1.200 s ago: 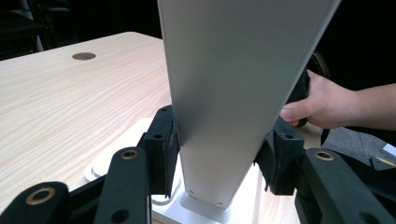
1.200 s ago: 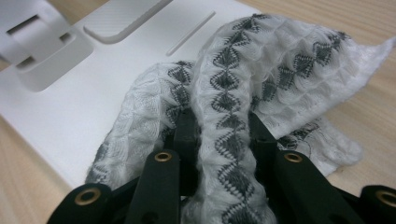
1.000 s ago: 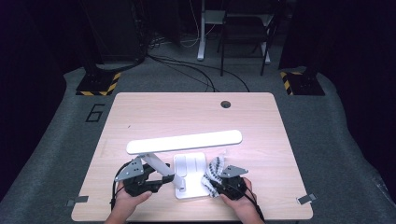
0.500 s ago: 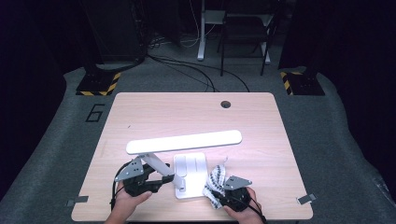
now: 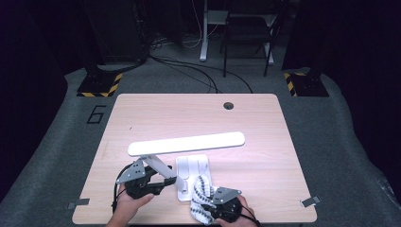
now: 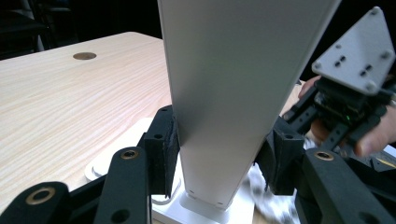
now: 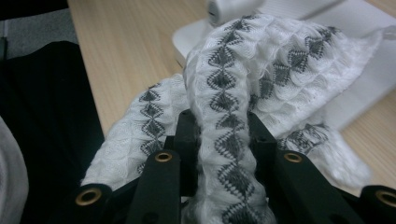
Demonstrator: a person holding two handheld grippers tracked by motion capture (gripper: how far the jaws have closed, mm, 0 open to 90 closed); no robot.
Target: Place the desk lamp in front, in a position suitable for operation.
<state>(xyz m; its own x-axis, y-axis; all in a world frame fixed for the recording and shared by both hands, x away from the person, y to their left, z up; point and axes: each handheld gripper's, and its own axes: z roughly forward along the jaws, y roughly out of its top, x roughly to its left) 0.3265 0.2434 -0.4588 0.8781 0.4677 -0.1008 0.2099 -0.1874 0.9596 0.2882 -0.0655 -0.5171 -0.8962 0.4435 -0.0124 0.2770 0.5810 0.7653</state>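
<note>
While each hand-held gripper holds its own thing, a desk lamp stands near the front edge of the surface.

Left hand-held gripper (image 6: 219, 158) clamps the lamp's white arm (image 6: 233, 93) between its pads, just above the lamp base (image 5: 191, 170); right hand-held gripper (image 7: 224, 135) pinches a fold of the white, grey-patterned cloth (image 7: 261, 74), which lies bunched against the base on the wooden surface (image 5: 265, 123).

The left hand-held gripper (image 5: 161, 182) lies low near the bench's near edge, its jaws clamped on both sides of a white lamp arm (image 6: 233, 93), while the right hand-held gripper (image 5: 208, 208), beside it, pinches a patterned cloth (image 7: 233, 107).
</note>
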